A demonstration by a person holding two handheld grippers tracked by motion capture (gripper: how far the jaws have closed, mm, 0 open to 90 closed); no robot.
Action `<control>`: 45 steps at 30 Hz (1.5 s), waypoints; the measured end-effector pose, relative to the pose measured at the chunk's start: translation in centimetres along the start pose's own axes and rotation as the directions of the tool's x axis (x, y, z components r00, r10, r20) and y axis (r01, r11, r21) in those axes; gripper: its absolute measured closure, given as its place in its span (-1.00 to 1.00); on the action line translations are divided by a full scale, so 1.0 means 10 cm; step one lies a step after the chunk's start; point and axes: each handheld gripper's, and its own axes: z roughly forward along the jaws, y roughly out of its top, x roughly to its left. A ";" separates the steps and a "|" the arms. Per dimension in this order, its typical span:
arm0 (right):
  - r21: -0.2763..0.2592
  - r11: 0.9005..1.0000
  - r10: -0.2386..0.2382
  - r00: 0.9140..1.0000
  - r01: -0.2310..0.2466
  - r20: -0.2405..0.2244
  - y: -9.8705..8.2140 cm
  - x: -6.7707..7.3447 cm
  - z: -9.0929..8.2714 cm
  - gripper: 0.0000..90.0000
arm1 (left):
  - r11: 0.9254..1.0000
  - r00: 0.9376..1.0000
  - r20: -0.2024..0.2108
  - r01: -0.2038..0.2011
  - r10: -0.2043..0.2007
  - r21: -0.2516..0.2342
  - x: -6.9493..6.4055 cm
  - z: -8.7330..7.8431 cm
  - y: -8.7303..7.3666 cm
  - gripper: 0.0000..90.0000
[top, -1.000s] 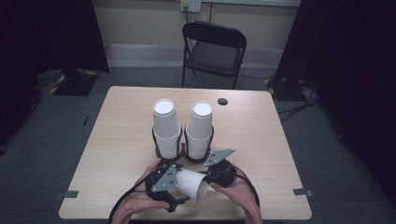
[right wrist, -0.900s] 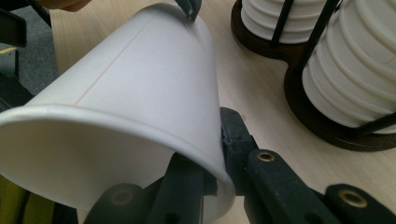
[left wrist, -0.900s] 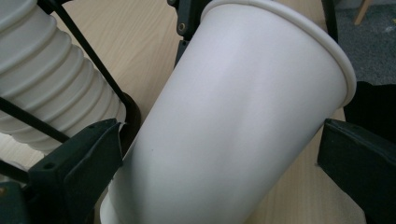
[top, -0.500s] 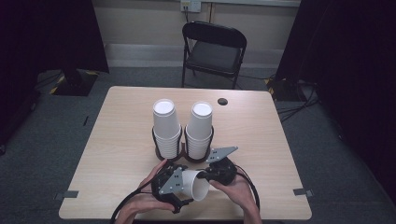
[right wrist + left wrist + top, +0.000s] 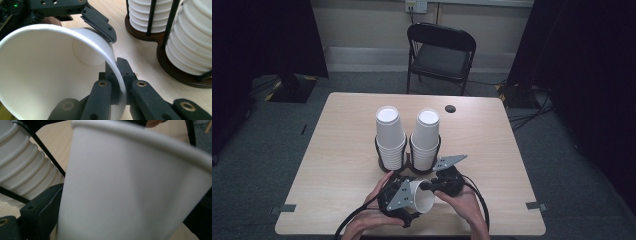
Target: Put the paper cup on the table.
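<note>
A single white paper cup (image 5: 424,198) lies on its side just above the table's front edge, mouth toward the right hand. My right gripper (image 5: 428,186) is shut on its rim, one finger inside and one outside the wall, as the right gripper view shows: cup (image 5: 50,62), right gripper (image 5: 117,72). My left gripper (image 5: 413,194) reaches around the cup's closed end. Its jaws have just been closing with the cup between them, and no squeeze shows. One of its fingers (image 5: 100,22) lies along the outer wall. The cup (image 5: 130,185) looms close in the left gripper view.
Two tall stacks of white cups (image 5: 390,135) (image 5: 426,137) stand in a black wire holder (image 5: 408,150) with a dark base (image 5: 150,37) just behind the grippers. A small dark disc (image 5: 450,108) lies at the table's back. A folding chair (image 5: 440,55) stands beyond.
The left gripper has slid a little to the right, further onto the cup. The right gripper has kept its pinch on the rim in place.
</note>
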 end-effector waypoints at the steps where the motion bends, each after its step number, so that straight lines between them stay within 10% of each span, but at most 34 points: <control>1: 0.002 1.000 0.006 1.000 -0.006 -0.005 0.00 0.00 0.01 0.97 | 1.000 1.000 -0.001 -0.015 0.015 0.000 0.00 0.00 0.01 -0.95; 23: 0.050 0.997 0.055 0.998 -0.054 -0.014 0.04 0.02 0.09 0.92 | 0.999 1.000 -0.007 0.003 -0.003 -0.054 -0.03 0.01 0.05 -0.81; 45: -0.122 0.989 0.092 0.995 -0.087 0.038 -0.01 0.01 -0.05 0.67 | 0.980 0.987 -0.041 0.148 -0.154 -0.132 0.10 -0.04 -0.01 -0.76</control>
